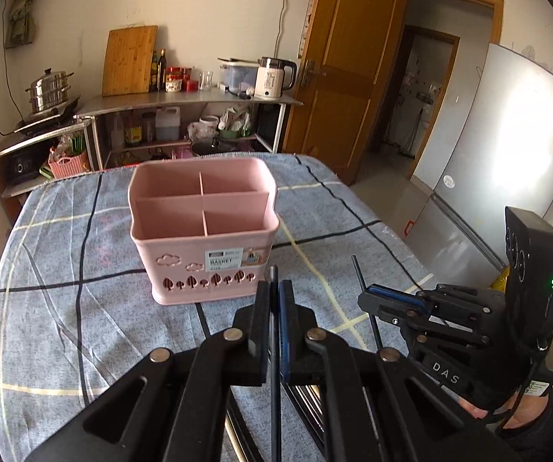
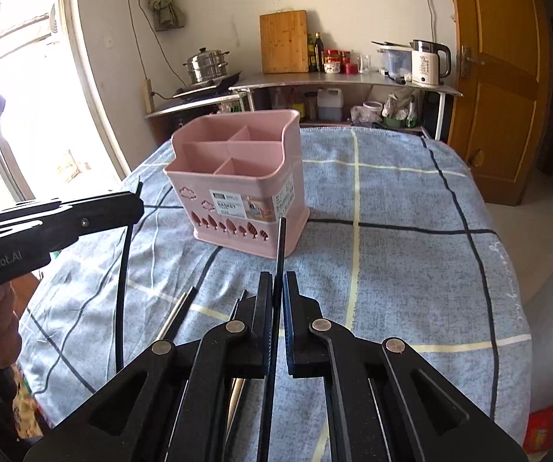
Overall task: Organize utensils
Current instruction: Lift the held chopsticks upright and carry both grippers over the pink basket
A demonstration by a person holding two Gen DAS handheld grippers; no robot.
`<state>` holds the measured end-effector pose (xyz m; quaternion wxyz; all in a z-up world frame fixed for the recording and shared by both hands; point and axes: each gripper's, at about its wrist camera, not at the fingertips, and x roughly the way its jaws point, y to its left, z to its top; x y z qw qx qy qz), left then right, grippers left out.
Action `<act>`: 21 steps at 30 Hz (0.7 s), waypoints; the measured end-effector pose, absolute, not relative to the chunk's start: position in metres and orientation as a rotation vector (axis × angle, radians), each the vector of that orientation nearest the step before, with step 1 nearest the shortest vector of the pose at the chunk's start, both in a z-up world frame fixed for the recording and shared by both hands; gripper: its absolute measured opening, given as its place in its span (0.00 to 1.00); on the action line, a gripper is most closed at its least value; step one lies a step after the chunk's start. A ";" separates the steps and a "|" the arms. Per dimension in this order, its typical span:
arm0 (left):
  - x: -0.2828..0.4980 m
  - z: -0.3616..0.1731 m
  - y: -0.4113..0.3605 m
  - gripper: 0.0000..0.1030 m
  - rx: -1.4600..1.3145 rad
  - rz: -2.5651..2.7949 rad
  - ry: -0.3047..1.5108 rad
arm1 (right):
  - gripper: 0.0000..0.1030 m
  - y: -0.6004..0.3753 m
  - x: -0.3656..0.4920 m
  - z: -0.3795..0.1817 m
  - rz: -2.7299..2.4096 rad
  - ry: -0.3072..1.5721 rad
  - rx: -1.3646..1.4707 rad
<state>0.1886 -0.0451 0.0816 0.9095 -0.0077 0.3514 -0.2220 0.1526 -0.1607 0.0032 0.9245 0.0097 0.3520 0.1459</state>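
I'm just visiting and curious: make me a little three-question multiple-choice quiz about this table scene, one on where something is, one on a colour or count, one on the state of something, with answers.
1. Where does the utensil basket stand?
A. On the blue checked tablecloth
B. On the steel shelf by the kettle
C. On the floor by the fridge

2. How many compartments does the basket show from above?
A. Two
B. Four
C. Six

3. What is the left gripper doing?
A. Open and empty
B. Shut on a thin dark chopstick
C. Holding a cup

Answers:
1 A, the pink basket sits on the cloth in both views.
2 B, its dividers split the top into four sections.
3 B, the dark stick runs between the closed pads; the right gripper grips its own chopstick likewise.
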 end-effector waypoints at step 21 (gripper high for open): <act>0.160 0.135 -0.029 0.04 -0.015 -0.445 0.584 | 0.04 -0.177 0.111 0.070 0.281 0.511 0.039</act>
